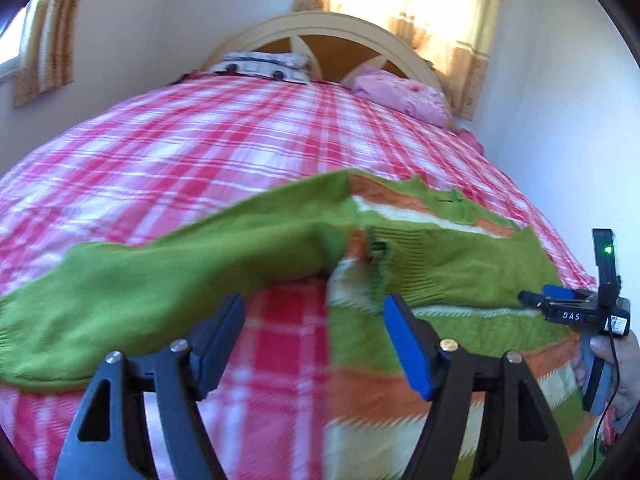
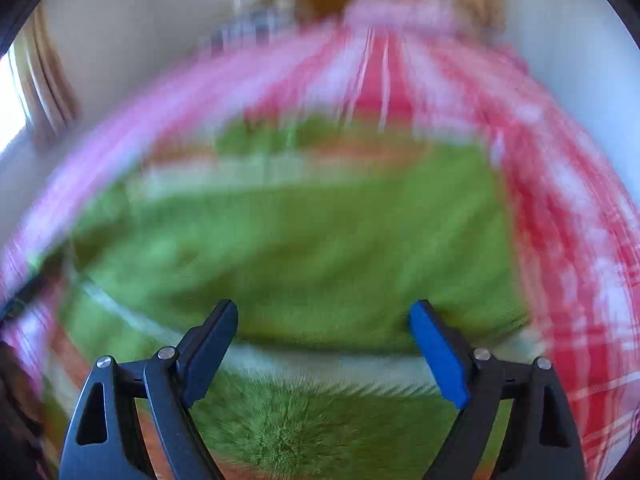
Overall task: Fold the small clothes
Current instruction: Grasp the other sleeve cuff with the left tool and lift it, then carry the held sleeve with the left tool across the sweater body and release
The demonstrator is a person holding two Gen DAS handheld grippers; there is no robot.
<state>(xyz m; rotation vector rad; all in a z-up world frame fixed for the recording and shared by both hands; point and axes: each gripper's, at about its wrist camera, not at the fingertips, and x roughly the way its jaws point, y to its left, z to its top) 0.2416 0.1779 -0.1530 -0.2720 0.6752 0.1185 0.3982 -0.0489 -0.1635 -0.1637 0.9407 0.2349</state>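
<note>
One green striped sweater (image 1: 440,276) on one plaid bed (image 1: 160,152), two pillows (image 1: 400,94); both hand-held grippers (image 1: 314,332) (image 2: 324,344) released.

Ribbed knit sweater (image 1: 432,264) — matt (fuzzy) — on woven plaid bedspread (image 1: 180,152).

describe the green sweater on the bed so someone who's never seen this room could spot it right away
Start at the bed with the pink plaid cover. The sweater lies across its near end, one sleeve stretched left. It's the only green thing there, knitted, with orange and cream stripes.
</note>
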